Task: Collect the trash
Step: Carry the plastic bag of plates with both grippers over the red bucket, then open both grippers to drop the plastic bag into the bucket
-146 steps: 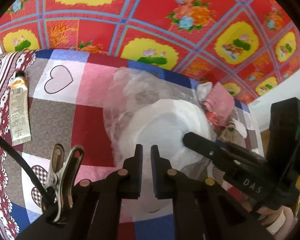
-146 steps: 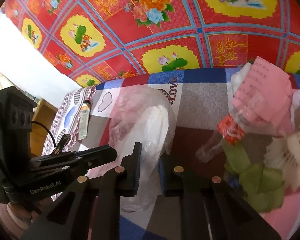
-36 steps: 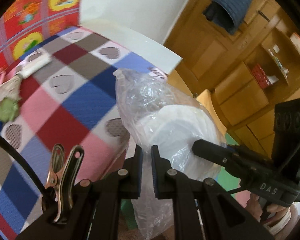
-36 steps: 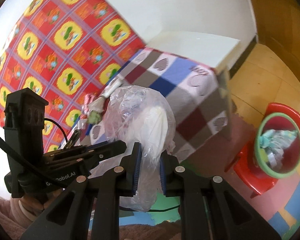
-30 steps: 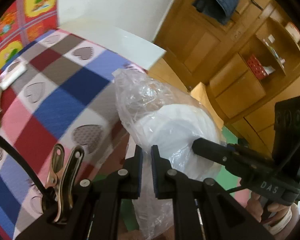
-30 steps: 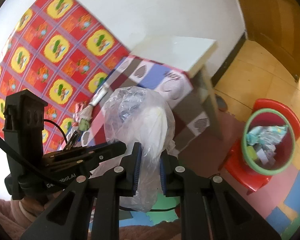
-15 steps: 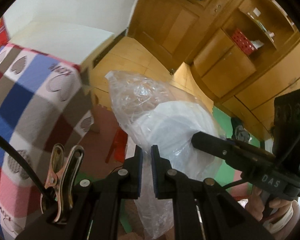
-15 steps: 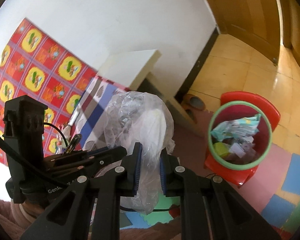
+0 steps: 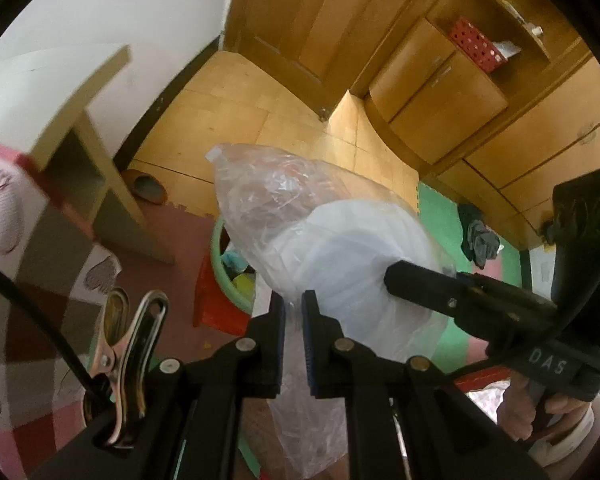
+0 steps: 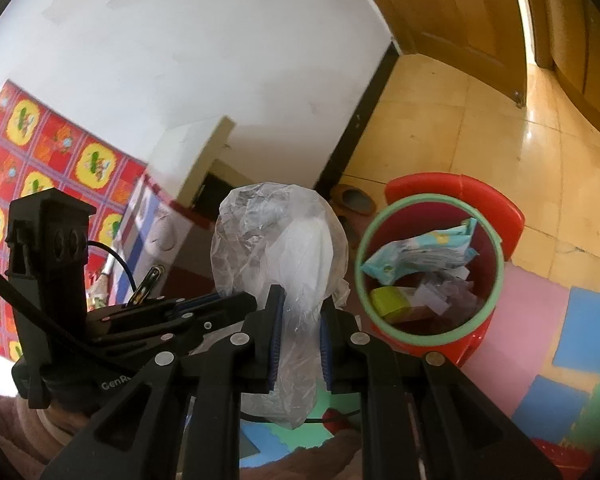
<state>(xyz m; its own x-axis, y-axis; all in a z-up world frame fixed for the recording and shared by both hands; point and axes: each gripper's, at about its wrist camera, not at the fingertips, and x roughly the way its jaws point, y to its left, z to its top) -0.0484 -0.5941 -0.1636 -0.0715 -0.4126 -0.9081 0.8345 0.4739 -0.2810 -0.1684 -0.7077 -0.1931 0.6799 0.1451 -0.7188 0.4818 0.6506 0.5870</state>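
Note:
A clear plastic bag with a white round thing inside hangs in the air, held from two sides. My left gripper is shut on its near edge. My right gripper is shut on the same plastic bag; in the left wrist view that right gripper comes in from the right. A red trash bin with a green rim stands on the floor just right of the bag, holding several wrappers. In the left wrist view the bin is mostly hidden behind the bag.
The checked tablecloth's corner and the white table's edge lie to the left. Tiled floor, coloured foam mats and wooden cupboards surround the bin. A slipper lies by the wall. A hand holds the right gripper.
Both grippers have swung with the bag away from the table and toward the floor. The trash bin has come closer, now right beside the bag.

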